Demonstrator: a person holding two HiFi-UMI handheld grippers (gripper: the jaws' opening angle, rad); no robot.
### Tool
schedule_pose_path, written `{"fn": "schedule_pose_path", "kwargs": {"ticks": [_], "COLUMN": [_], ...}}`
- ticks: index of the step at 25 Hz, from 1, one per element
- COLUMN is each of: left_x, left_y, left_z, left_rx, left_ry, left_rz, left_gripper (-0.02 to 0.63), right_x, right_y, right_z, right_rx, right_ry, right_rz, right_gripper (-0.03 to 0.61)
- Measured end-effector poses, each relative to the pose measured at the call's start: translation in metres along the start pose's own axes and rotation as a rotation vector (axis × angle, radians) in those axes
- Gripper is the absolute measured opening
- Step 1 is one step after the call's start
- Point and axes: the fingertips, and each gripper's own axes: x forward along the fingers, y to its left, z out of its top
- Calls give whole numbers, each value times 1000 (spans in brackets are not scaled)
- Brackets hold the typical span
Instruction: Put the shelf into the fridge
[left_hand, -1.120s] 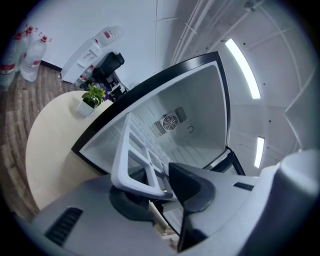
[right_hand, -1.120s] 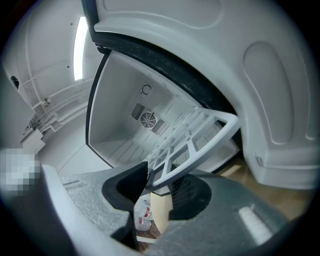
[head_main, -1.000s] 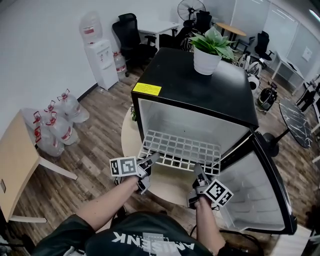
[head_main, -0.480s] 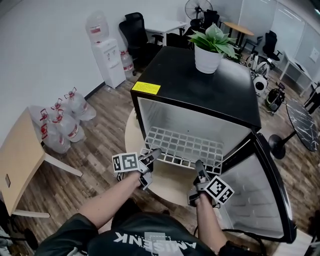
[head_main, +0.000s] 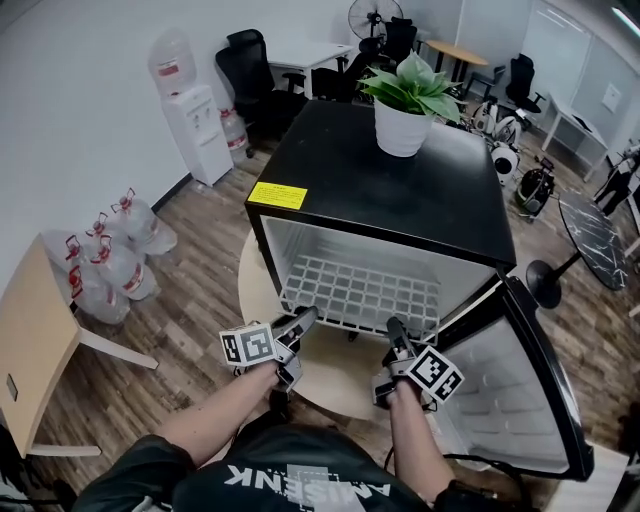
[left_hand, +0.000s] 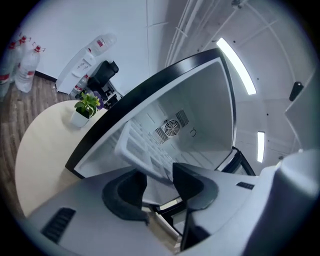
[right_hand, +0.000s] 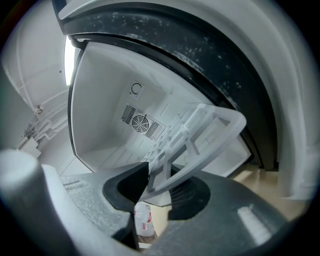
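Sliding the shelf (head_main: 362, 293) into the fridge (head_main: 400, 190), you've got it mostly inside. Your right tongs (head_main: 393, 328) clamp its front edge to steer; your left tongs (head_main: 300, 322) have just been opening, edge loose between them.

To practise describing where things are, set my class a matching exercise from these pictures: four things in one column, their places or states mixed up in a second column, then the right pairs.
Things
1. potted plant
2. shelf
3. fridge door
4. water dispenser

Places or states
A. stands against the white wall
B. swung open, at the right
C. stands on top of the fridge
D. lies in the fridge's open compartment

Right pairs: 1-C, 2-D, 3-B, 4-A
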Motion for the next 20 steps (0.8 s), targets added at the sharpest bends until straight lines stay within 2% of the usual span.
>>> {"fn": "schedule_pose_path", "kwargs": {"ticks": [2, 5, 9, 14, 20], "left_x": [-6, -4, 10, 20, 28], "left_y": [-7, -13, -23, -9, -4], "left_z": [-9, -22, -16, -9, -4], "left_rx": [27, 119, 232, 259, 265], "left_ry": [-1, 39, 71, 64, 70], "left_rz": [-6, 8, 39, 142, 164], "left_gripper": [149, 147, 83, 18, 12], "right_x": [5, 13, 19, 28, 28], "right_y": [-1, -4, 0, -4, -2], "right_z": [8, 12, 18, 25, 24], "right_rx": [-1, 8, 15, -1, -74], "right_ry": [-14, -18, -33, -42, -30], "right_rz": [-11, -20, -22, -19, -14], "right_gripper": [114, 114, 114, 117, 132]}}
